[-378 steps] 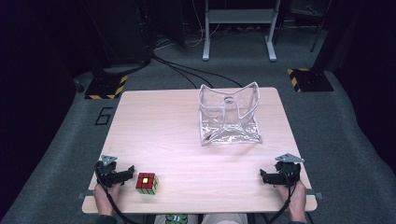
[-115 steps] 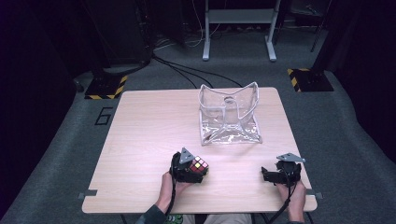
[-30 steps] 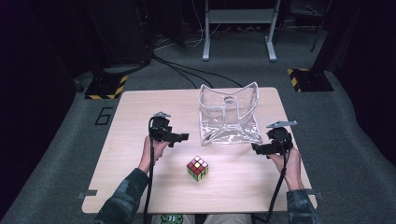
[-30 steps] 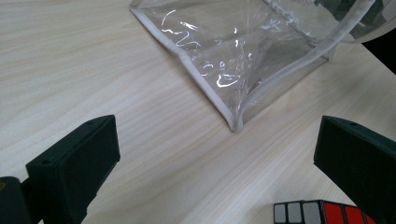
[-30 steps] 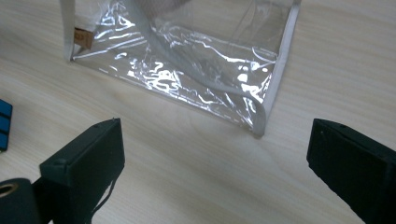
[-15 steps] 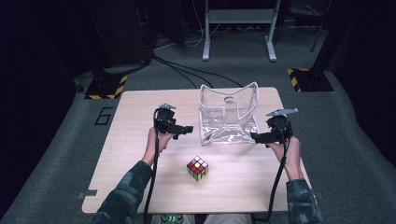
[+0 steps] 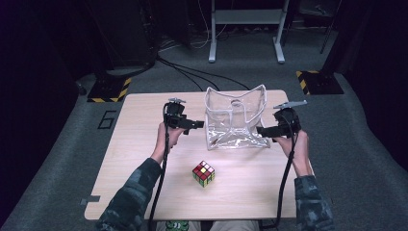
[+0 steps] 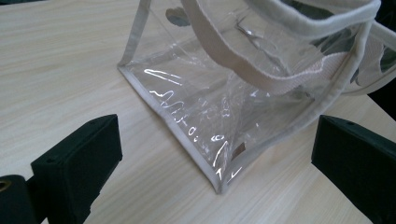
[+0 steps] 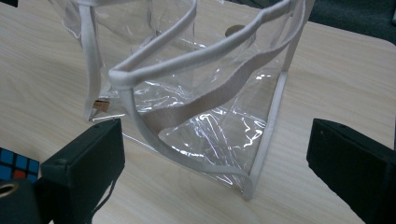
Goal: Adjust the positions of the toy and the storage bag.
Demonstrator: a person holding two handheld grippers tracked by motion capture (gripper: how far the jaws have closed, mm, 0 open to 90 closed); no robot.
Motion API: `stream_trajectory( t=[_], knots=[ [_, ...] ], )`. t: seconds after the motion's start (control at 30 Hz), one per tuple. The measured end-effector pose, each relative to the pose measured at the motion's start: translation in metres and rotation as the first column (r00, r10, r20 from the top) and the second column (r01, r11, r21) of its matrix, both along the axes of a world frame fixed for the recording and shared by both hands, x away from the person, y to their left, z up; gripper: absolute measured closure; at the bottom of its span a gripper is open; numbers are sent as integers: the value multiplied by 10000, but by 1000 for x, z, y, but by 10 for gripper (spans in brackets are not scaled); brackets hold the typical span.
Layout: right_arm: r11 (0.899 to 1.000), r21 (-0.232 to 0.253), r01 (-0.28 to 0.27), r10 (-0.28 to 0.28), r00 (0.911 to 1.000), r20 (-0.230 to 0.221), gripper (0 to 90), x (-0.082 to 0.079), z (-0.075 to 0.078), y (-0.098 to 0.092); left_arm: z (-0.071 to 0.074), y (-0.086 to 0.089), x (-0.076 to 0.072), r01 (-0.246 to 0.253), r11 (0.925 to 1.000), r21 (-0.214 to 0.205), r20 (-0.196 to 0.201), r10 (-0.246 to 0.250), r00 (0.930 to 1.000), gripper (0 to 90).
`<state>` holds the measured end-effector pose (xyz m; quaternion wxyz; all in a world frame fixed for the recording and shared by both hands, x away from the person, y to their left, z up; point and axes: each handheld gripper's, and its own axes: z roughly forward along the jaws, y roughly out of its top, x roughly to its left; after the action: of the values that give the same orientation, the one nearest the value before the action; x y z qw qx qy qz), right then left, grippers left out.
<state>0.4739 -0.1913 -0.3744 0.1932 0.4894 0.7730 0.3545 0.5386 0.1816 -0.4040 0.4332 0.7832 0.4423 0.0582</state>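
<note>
Flanking a clear plastic tote bag with white fabric trim and handles (image 7: 235,120), which stands open at the far middle of the pale wooden table (image 7: 134,159), the left gripper (image 7: 196,124) and right gripper (image 7: 262,130) both have jaws spread wide and hold nothing. A multicoloured puzzle cube (image 7: 203,173) lies near of the bag, well apart. Judged step: approach to the bag. Next move calls for closing on its side trims or rim
</note>
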Motion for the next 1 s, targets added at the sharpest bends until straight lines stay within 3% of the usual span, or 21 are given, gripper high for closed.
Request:
stream_trajectory(
  t=[0.37, 0.57, 0.87, 1.0],
  knots=[
    [9997, 196, -126, 125, 9999, 52, 42, 16, 14, 5, 17, -9, 15, -75, 9995, -302, 207, 81, 9998, 20],
    [9997, 195, -154, 154, 9999, 10, 43, 25, 22, 11, 28, -16, 22, -130, 9998, -123, 478, 136, 9988, 27],
    [9999, 157, -55, 58, 9998, -174, 56, 39, 25, 20, 35, -23, 37, -456, 9983, -364, 405, 471, 9981, 53],
    [9999, 128, 113, -108, 9992, -386, 71, 45, 22, 21, 34, -31, 43, -518, 9984, -237, 338, 526, 9980, 78]
  ],
)
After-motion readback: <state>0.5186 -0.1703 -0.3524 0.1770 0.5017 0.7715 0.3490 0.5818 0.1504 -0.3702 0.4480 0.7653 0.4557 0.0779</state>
